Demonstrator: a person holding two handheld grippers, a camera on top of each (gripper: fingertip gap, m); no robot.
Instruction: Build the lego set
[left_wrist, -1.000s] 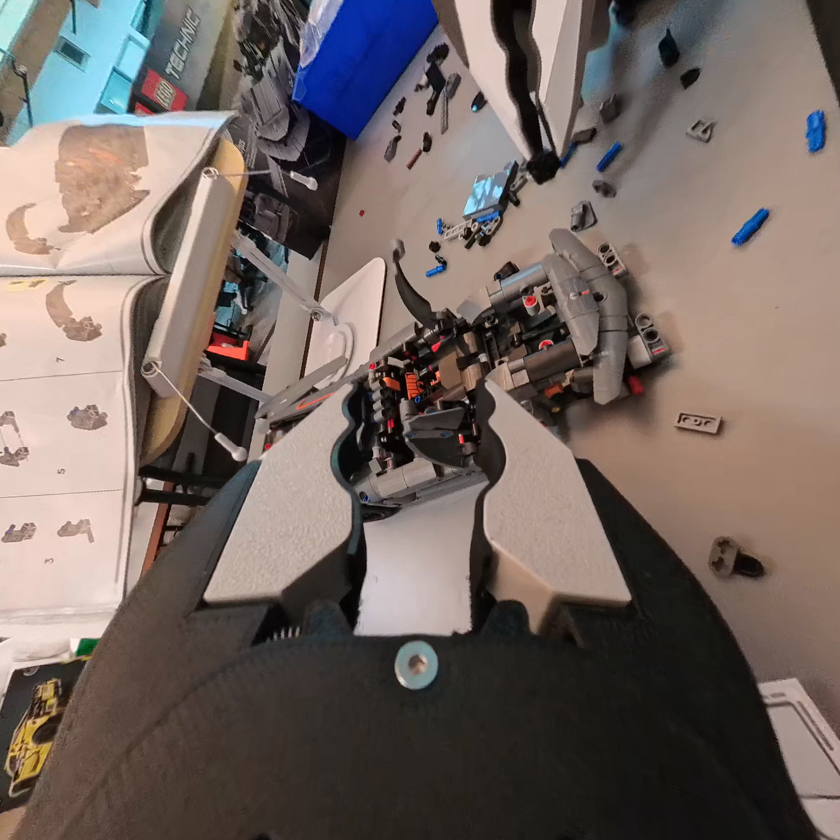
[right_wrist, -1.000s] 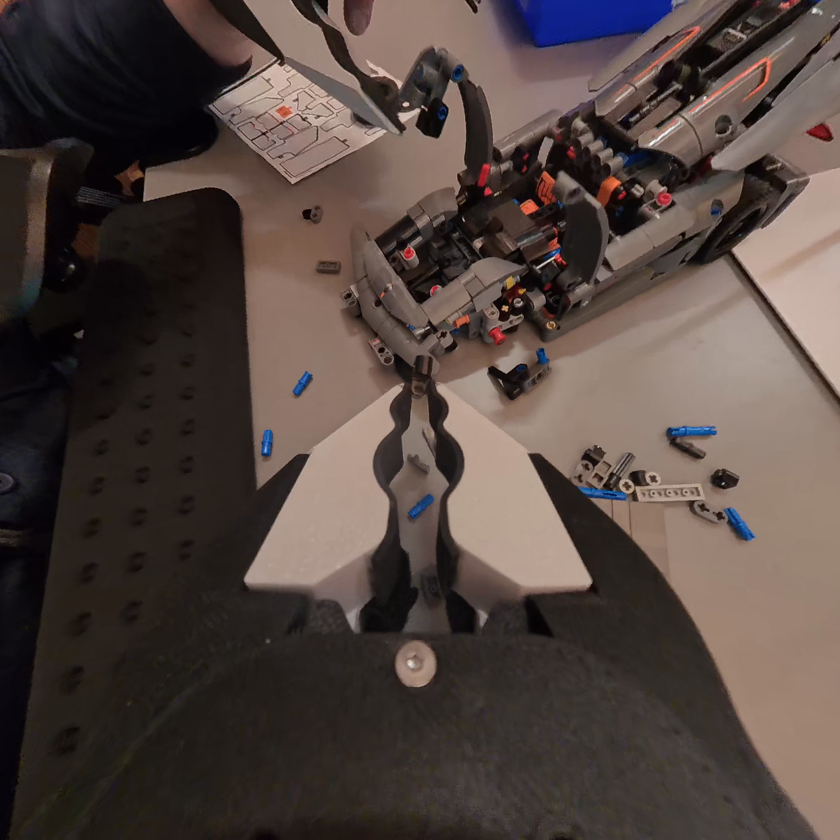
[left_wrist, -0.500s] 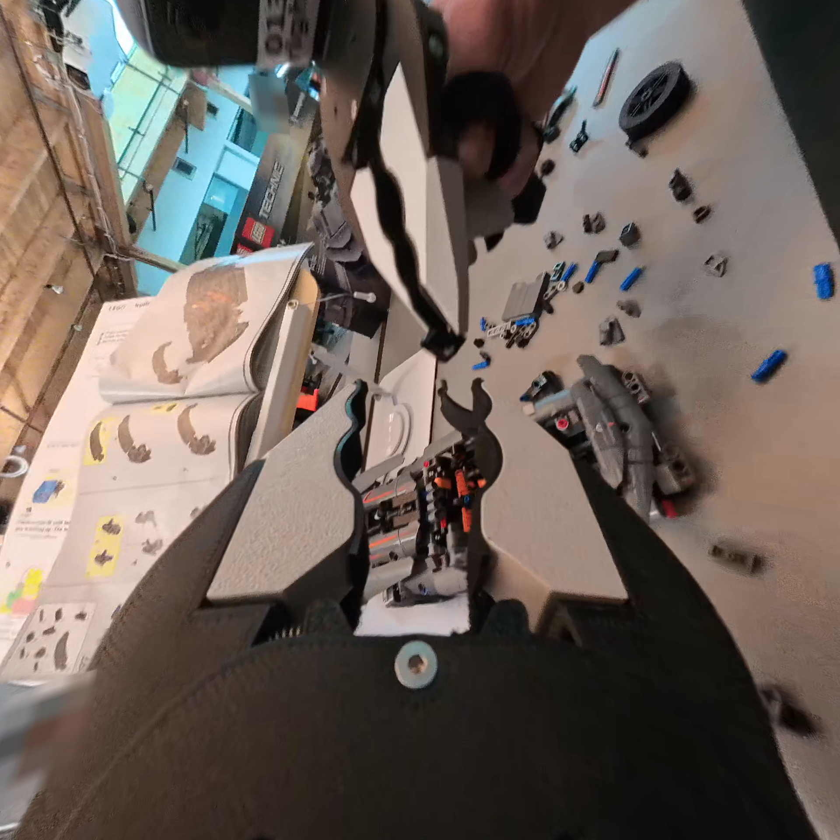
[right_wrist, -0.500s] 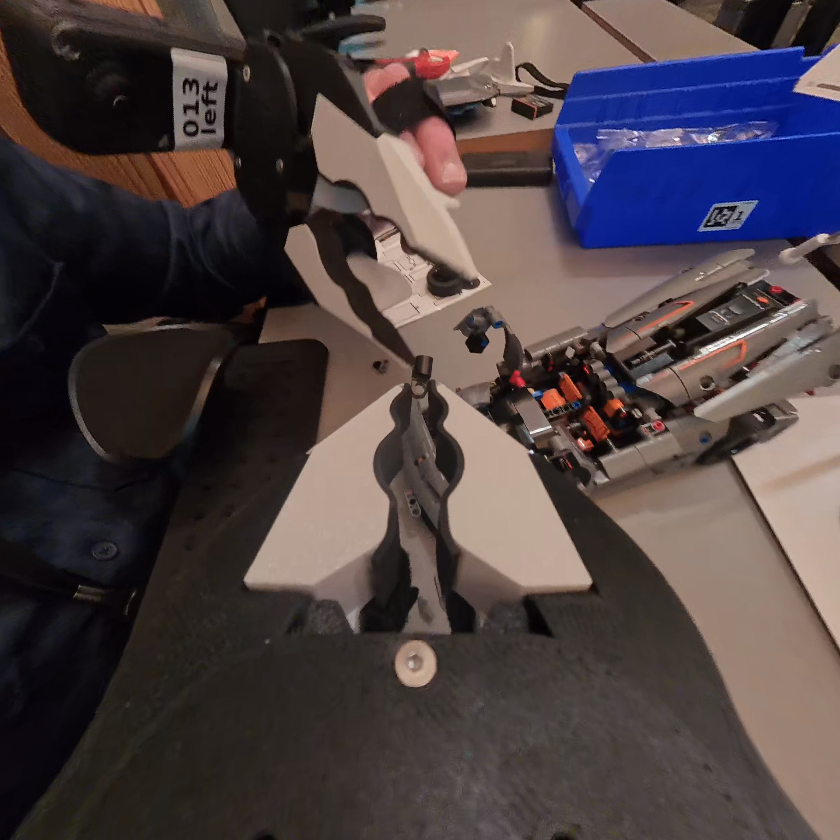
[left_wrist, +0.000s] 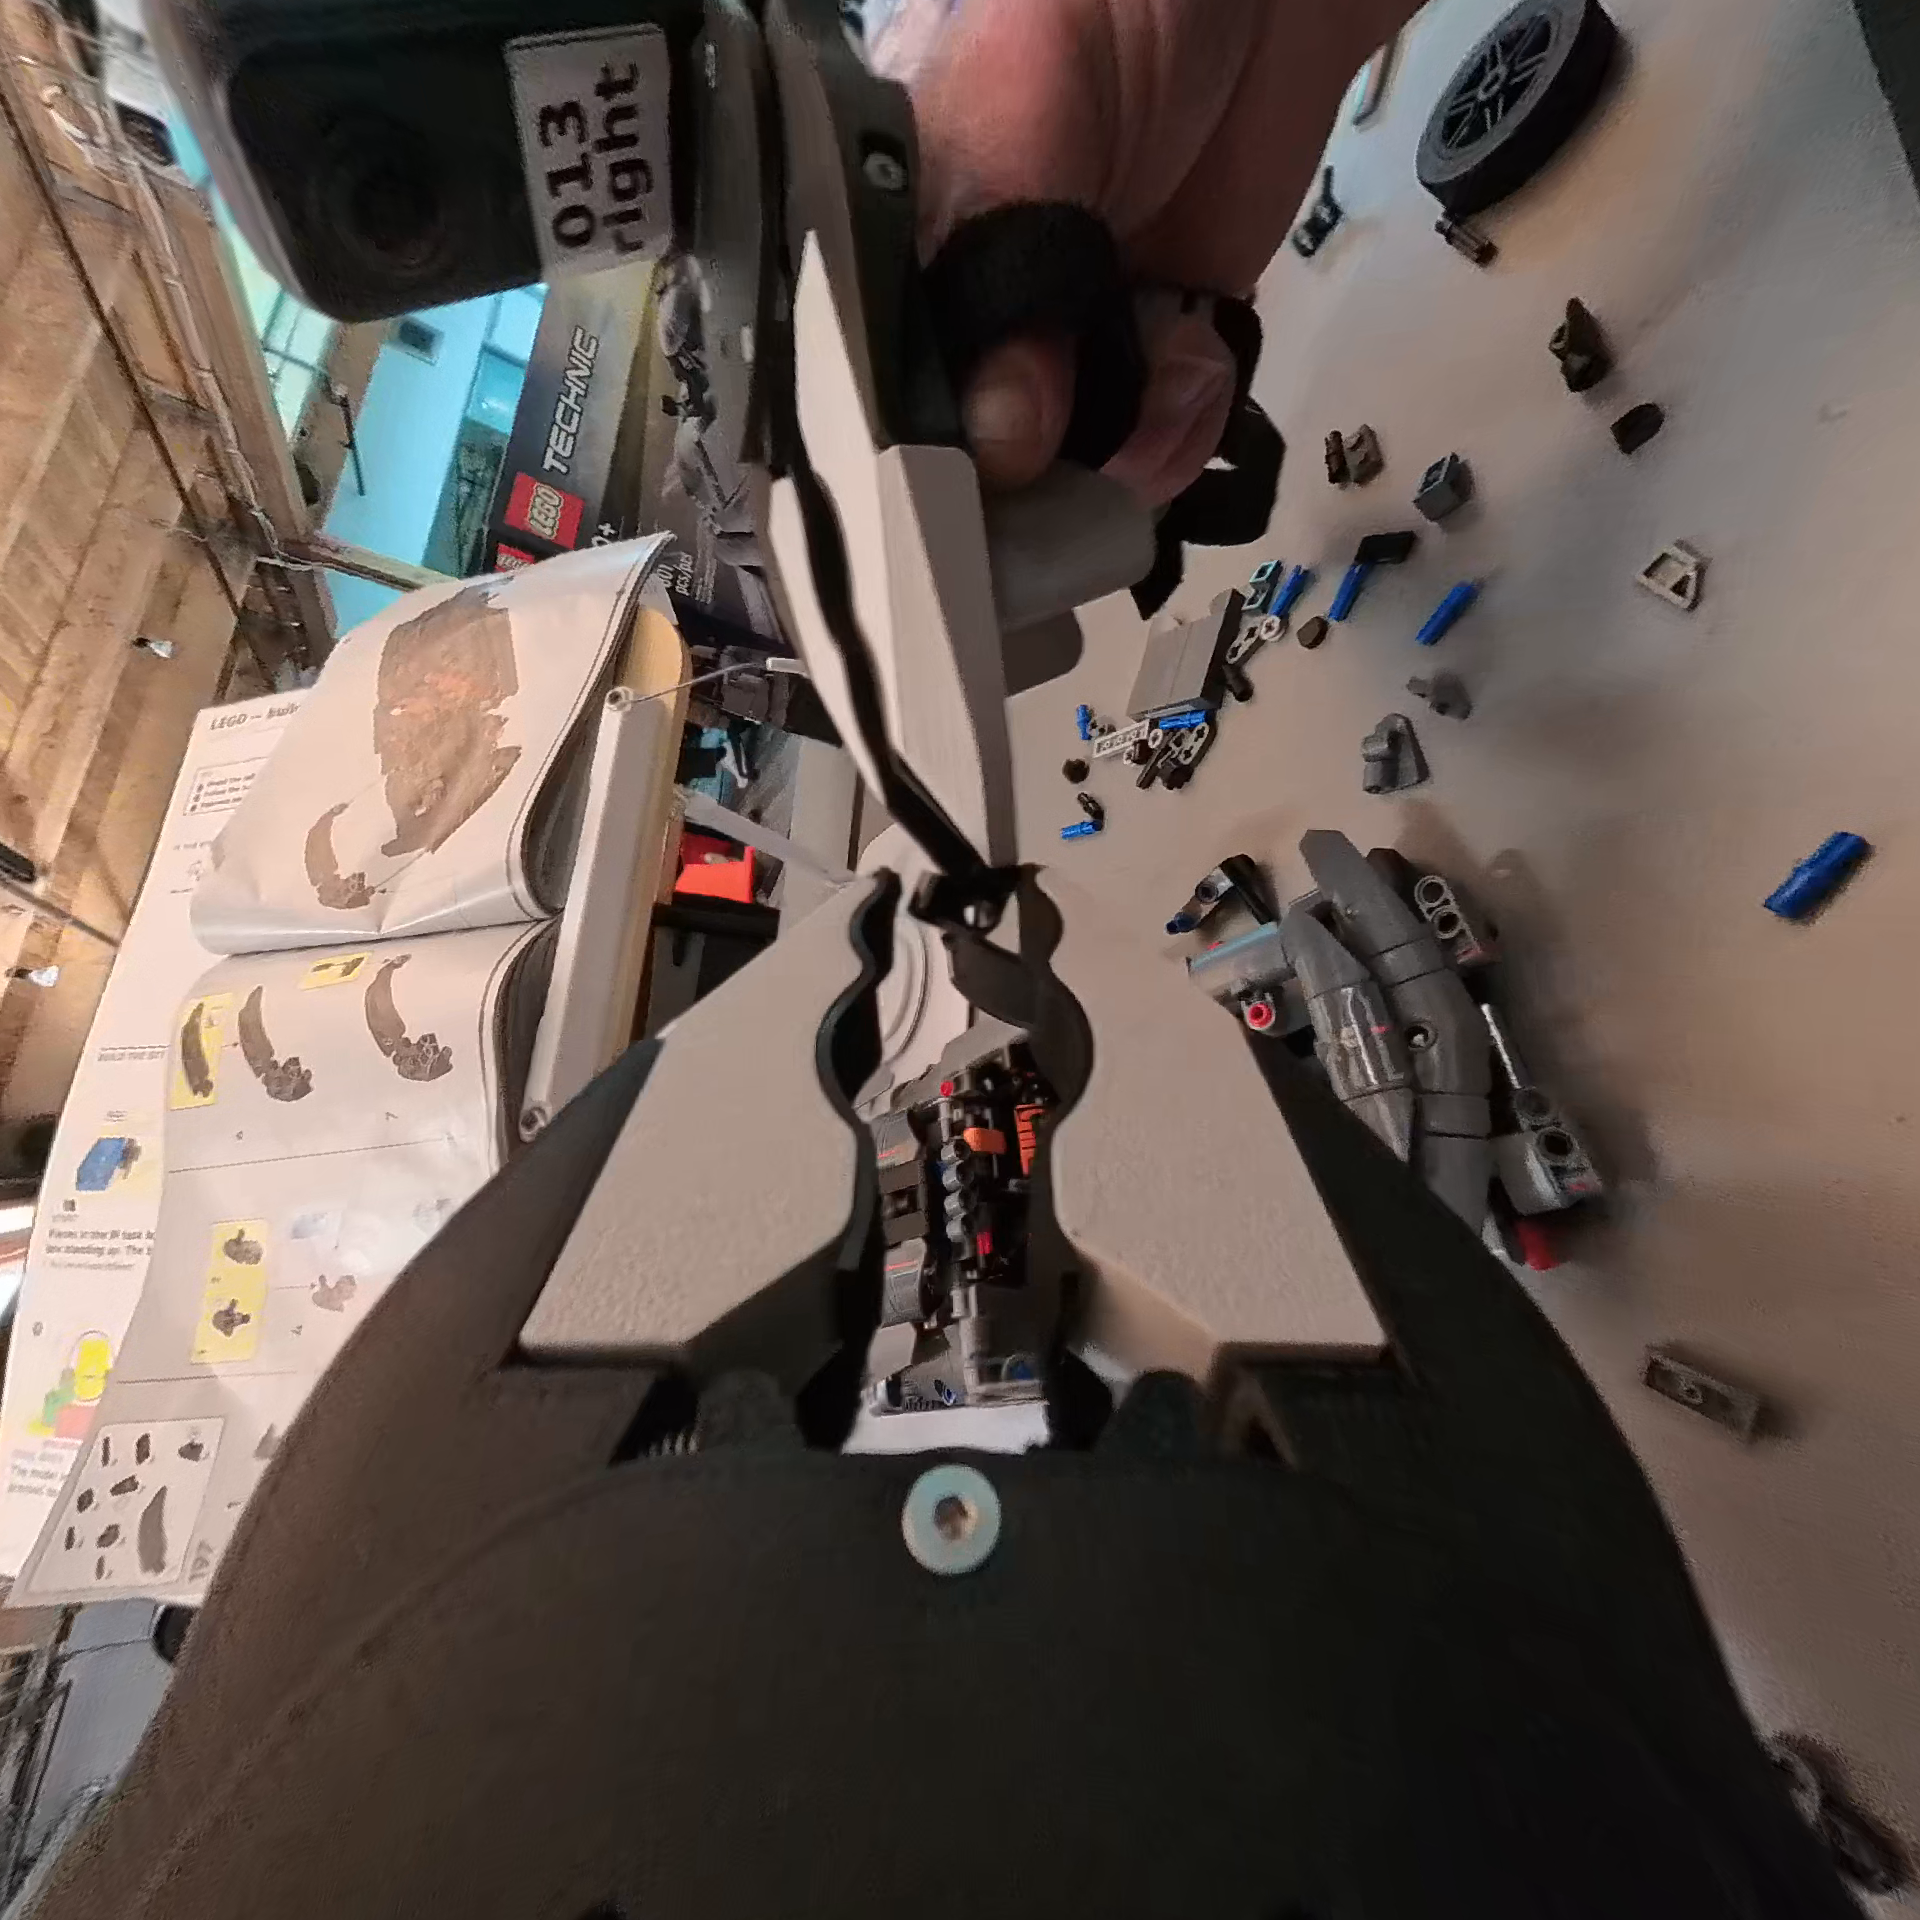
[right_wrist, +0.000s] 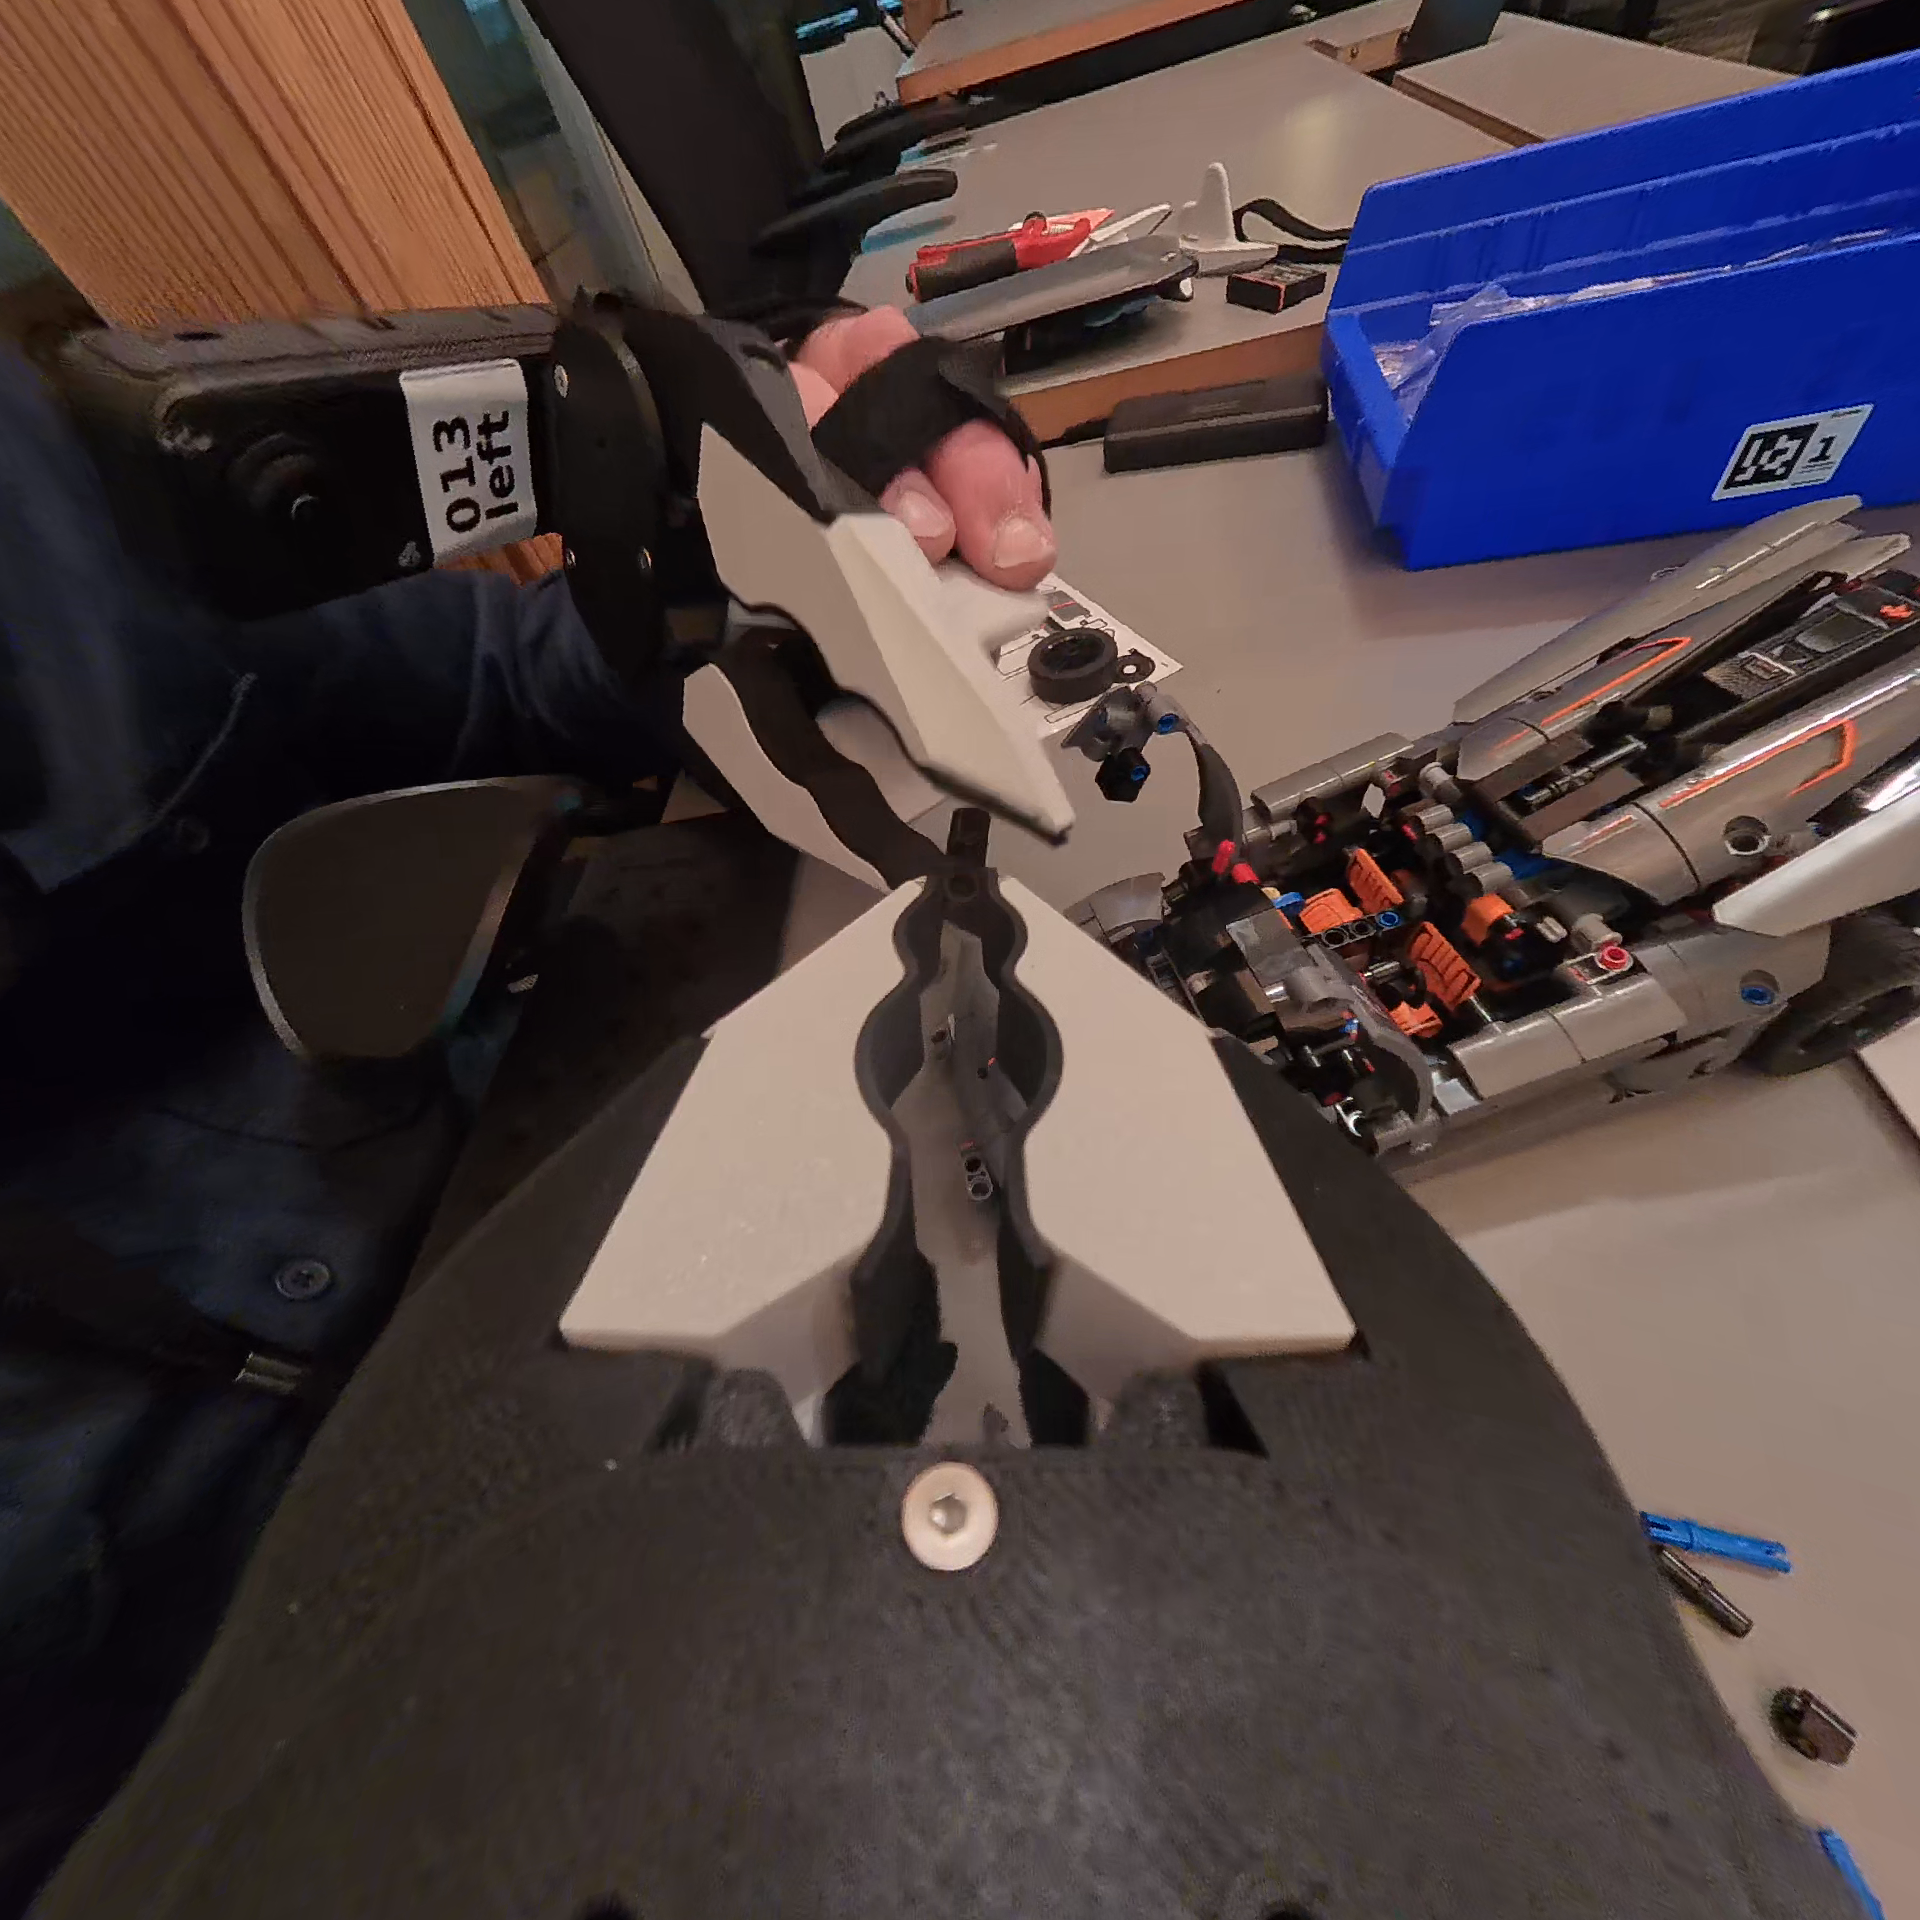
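The right tool (right_wrist: 961, 888) is pressed together, pinching a small black lego connector (right_wrist: 966, 847) at its fingertips, with the piece poking out past the tips. The left tool (left_wrist: 961, 894) is spread apart, a clear gap between its two fingers, and holds nothing. The two tools meet tip to tip above the table (right_wrist: 1621, 1299): in the left wrist view, the black connector sits right at the mouth of the spread left tool, but whether it touches a finger cannot be told.

The grey lego car (right_wrist: 1558, 914), with orange and blue parts inside, rests on the table to the right of the tools, its far end cut off by the frame edge. A smaller grey sub-assembly (left_wrist: 1392, 1018) lies apart from it. Much of the car is hidden behind the left tool's fingers in the left wrist view.

Loose blue pins (left_wrist: 1818, 888) and small dark parts scatter across the table, with bare room between them. An open instruction booklet (left_wrist: 343, 935) stands on a holder at the table's edge. A blue bin (right_wrist: 1621, 343) sits behind the car.
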